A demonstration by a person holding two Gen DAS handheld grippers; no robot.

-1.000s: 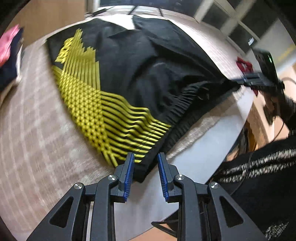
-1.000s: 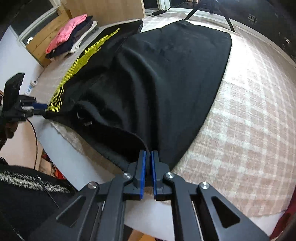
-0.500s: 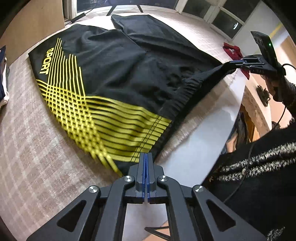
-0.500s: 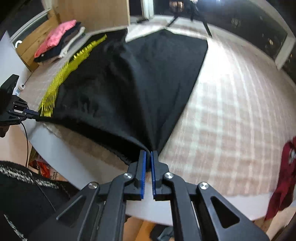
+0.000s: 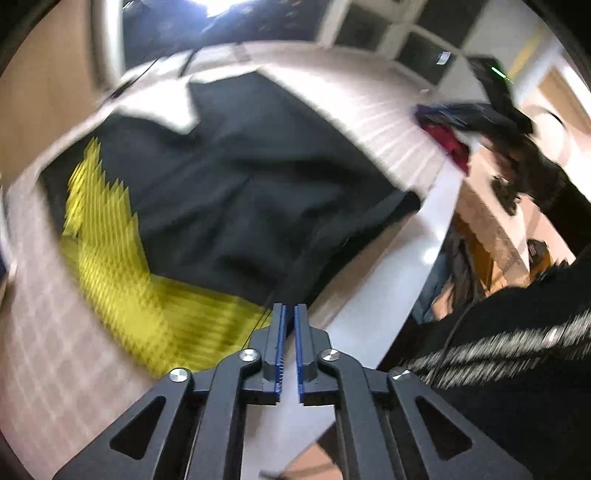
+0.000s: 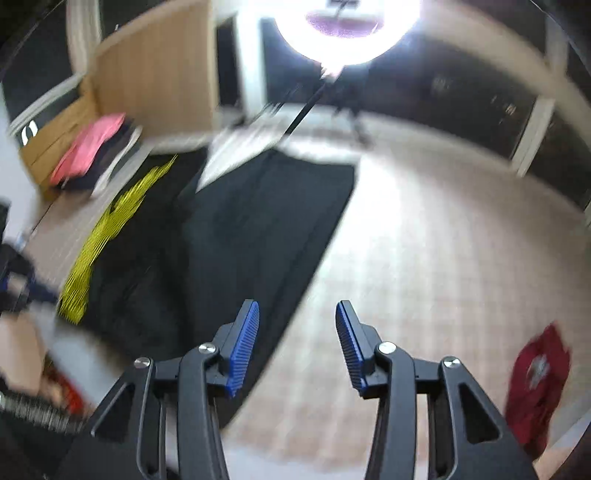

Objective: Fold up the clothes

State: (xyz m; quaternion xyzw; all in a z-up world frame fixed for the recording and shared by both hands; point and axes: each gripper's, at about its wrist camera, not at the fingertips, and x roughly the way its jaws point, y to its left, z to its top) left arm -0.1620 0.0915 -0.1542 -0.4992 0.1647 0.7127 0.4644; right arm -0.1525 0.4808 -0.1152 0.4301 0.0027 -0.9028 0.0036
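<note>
Though both views are blurred, the main things can be made out.

Left wrist view
- Left gripper (image 5: 289,314): seen at the bottom centre; its blue pads are drawn nearly together with a thin slit between them, and whether cloth is pinched there cannot be told.
- Shorts (image 5: 236,192): black with a yellow striped panel, spread on the checked cloth (image 5: 48,332); the waistband edge is met right at the fingertips, near the table's front rim.
- Table (image 5: 373,295): a white rim is shown bare to the right of the shorts.
- Red garment (image 5: 448,142): laid near the far right rim, well apart from the shorts.
- Right gripper (image 5: 476,114): seen only as a dark blurred shape above the red garment.

Right wrist view
- Right gripper (image 6: 297,321): jaws spread wide, nothing between the pads; it is held over the checked cloth (image 6: 424,258), just right of the shorts' edge.
- Shorts (image 6: 251,240): laid flat to the left and ahead, the yellow panel on their left side.
- Pile of clothes (image 6: 92,151): pink on top, stacked at the far left corner.
- Red garment (image 6: 535,384): found at the lower right, near the rim.
- Lamp (image 6: 347,26): a bright glare at the top.
</note>
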